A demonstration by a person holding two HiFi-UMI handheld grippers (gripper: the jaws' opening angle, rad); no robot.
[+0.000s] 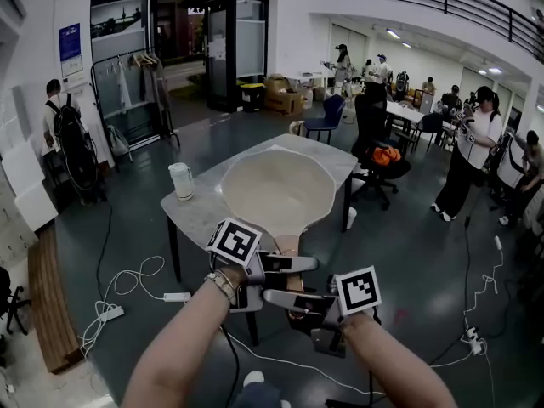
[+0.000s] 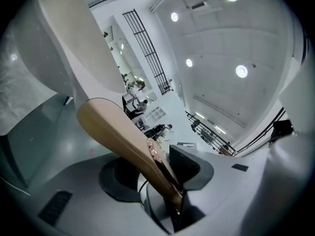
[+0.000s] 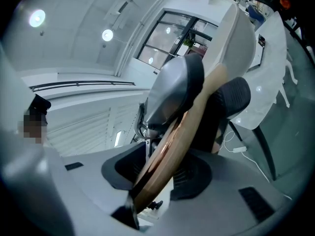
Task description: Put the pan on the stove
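Bright ceiling lights [image 2: 241,71] glare; edges warp darkly (fisheye).

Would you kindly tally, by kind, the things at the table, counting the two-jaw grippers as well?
pan: 1
white jug: 1
grippers: 2, the left gripper and the right gripper, both clamped on the pan's handle
Total: 4

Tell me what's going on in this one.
A person holds a large pan by its wooden handle with both grippers. The left gripper and the right gripper are each clamped on the handle, one behind the other. The pan is over a small table, with a white jug standing to its left. Whether the pan rests on the table can't be told, and no stove can be made out.
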